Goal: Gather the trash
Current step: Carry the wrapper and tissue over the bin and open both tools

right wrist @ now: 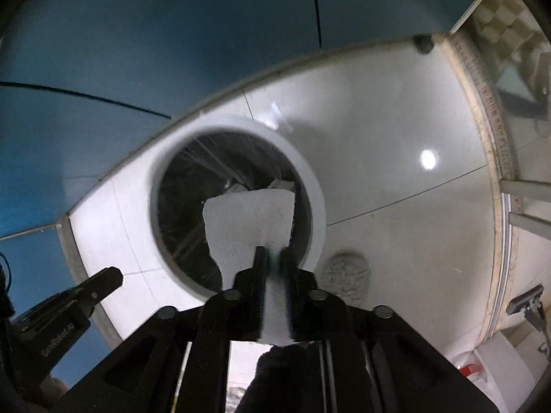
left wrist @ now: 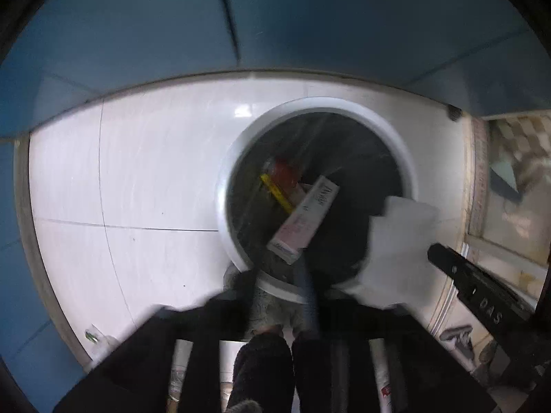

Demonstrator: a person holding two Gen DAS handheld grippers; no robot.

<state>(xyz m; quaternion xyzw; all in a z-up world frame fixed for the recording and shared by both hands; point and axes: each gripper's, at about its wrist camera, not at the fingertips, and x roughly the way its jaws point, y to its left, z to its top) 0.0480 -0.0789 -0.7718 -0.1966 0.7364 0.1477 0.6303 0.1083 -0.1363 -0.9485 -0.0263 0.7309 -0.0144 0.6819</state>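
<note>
A: Risk from here?

B: Could flutter wide on release. Thin white paper sheet, likely light enough to drift past the round white bin with dark liner onto the glossy white floor tiles.

A: Placement against the tongs?

B: Pinched between the closed right tongs, hanging over the bin mouth. Left tongs blurred, apparently spread apart, gripping nothing. White-and-pink carton lying just beyond the tips, inside the bin.

Both wrist views look straight down — near; sharing the bin.
</note>
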